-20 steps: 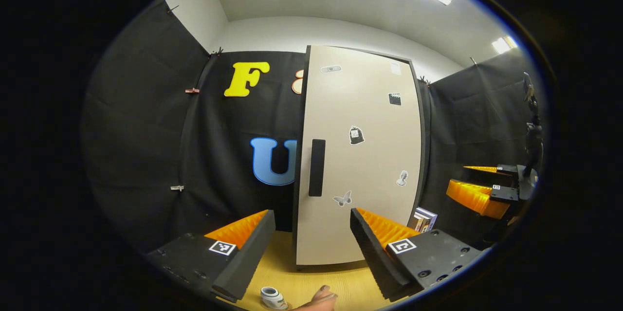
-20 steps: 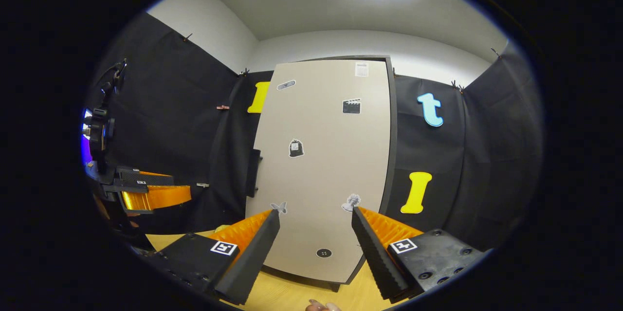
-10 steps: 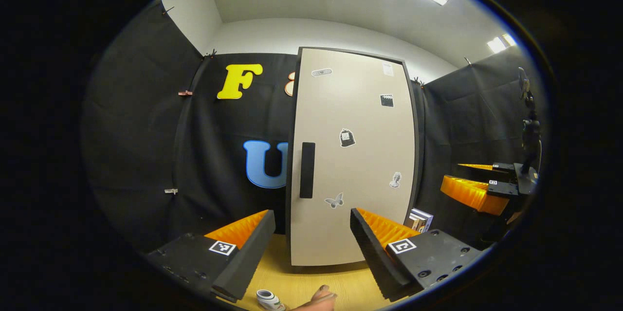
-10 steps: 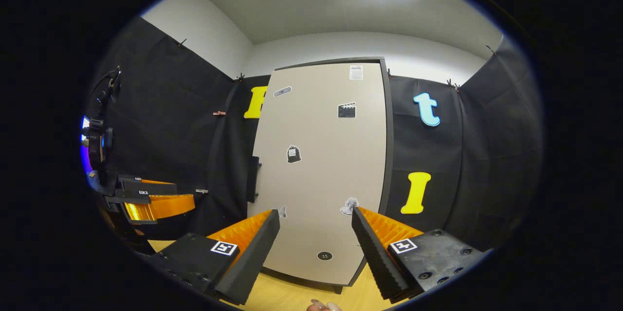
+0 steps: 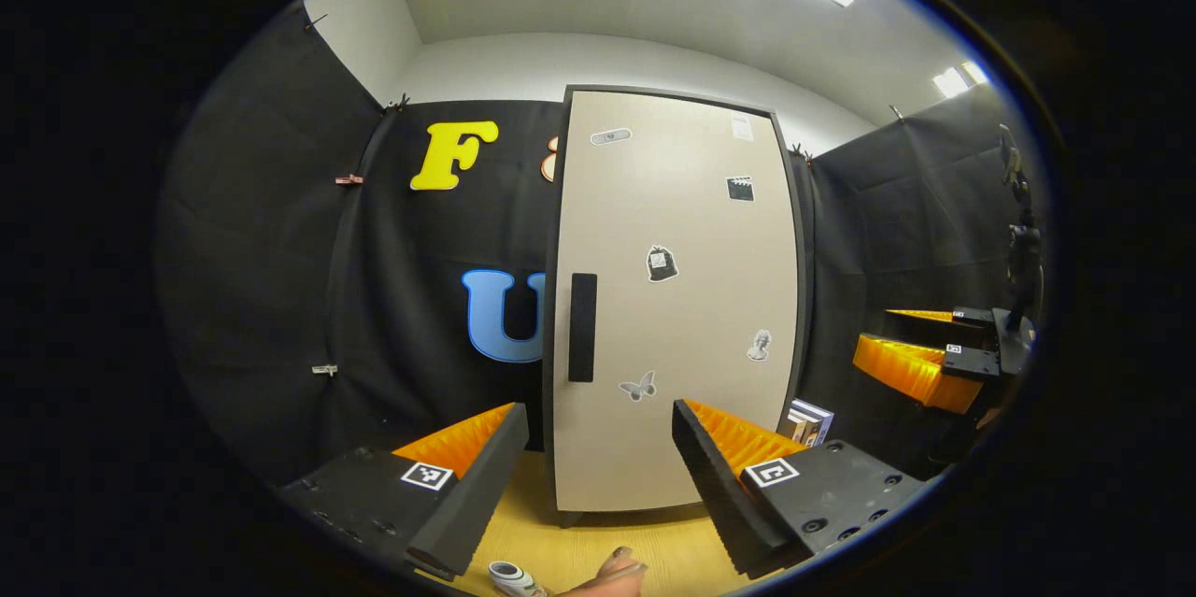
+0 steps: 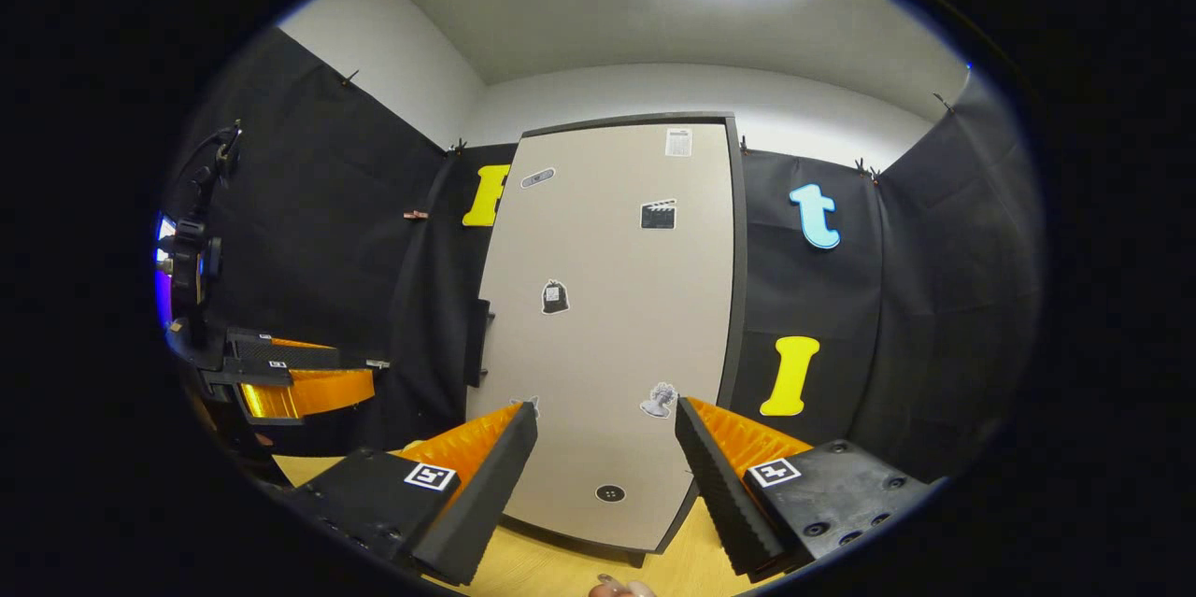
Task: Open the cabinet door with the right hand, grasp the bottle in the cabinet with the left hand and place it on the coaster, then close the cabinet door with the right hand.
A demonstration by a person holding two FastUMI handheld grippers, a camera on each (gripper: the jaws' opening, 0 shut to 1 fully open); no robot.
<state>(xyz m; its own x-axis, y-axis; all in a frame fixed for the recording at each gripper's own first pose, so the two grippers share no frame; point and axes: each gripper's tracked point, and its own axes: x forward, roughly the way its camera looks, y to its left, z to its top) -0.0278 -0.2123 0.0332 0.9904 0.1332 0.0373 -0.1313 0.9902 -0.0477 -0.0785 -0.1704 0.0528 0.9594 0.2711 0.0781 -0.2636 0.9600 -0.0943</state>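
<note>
Cabinet door (image 5: 673, 298): shut, beige, dark-edged, standing upright on the wooden counter (image 5: 598, 546) ahead of both tools.

Left gripper (image 5: 598, 476): jaws spread wide, nothing between them; held low over the counter, well short of the door. Through the gap shows the door's lower part and a strip of counter.

Right gripper (image 6: 603, 476): jaws likewise released and empty, aimed at the lower half of the door from its hinge side, not touching it. In the left gripper view the right gripper shows far off at the right edge (image 5: 920, 363); in the right gripper view the left gripper shows at the left edge (image 6: 299, 382).

Handle (image 5: 582, 327): dark vertical bar near the door's left edge as seen in the left gripper view; in the right gripper view it projects edge-on from the same side (image 6: 476, 343). Neither tool touches it.

Door face: several small stickers, among them a butterfly (image 5: 637, 386), a bag shape (image 5: 661, 263) and a clapperboard (image 5: 740, 189).

Small white object (image 5: 512, 576): on the counter below the left jaws, at the bottom edge; what it is cannot be told.

Fingertip (image 5: 621, 569): beside it, at the lower edge.

Books (image 5: 808, 422): a few spines just right of the cabinet's foot.
</note>
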